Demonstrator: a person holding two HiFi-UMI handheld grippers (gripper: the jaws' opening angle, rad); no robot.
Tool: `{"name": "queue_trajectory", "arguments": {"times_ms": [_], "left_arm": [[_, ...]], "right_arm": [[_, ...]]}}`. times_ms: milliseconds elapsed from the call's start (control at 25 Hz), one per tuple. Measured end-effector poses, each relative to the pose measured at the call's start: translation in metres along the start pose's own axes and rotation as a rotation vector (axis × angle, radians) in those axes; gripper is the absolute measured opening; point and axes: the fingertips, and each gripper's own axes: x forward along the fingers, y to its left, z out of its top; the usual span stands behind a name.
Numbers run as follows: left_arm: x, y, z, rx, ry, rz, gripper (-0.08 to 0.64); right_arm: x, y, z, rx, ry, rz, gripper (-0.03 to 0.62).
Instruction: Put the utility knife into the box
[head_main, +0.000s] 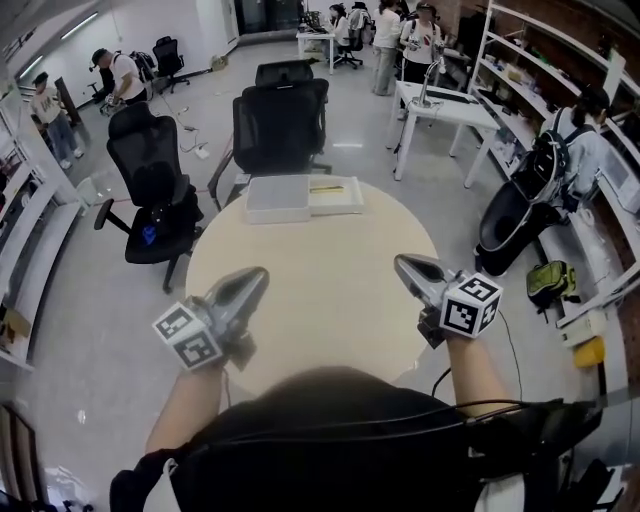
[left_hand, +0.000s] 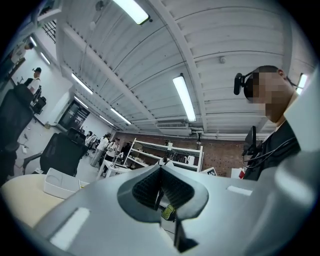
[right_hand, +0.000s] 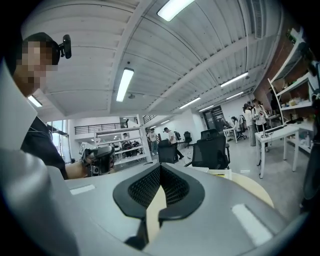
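At the far edge of the round beige table lies a flat white box, open. A thin yellow utility knife rests inside it, and the box's grey-white lid sits beside it on the left. My left gripper and right gripper hover over the near half of the table, well short of the box. Both point toward it, and both are shut with nothing held. In the left gripper view the box shows low at the left. From the right gripper view the box shows past the shut jaws.
Two black office chairs stand behind and left of the table. A white desk and shelving are at the back right. A black bag-like object sits on the floor to the right. Several people stand further off.
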Motion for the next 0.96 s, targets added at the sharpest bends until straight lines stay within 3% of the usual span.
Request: {"name": "queue_trajectory", "arguments": {"times_ms": [960], "left_arm": [[-0.045,0.065,0.022,-0.008,-0.030,0.056,-0.002]], "right_arm": [[0.078,0.026,-0.007,-0.024,0.037,0.063,0.012]]}}
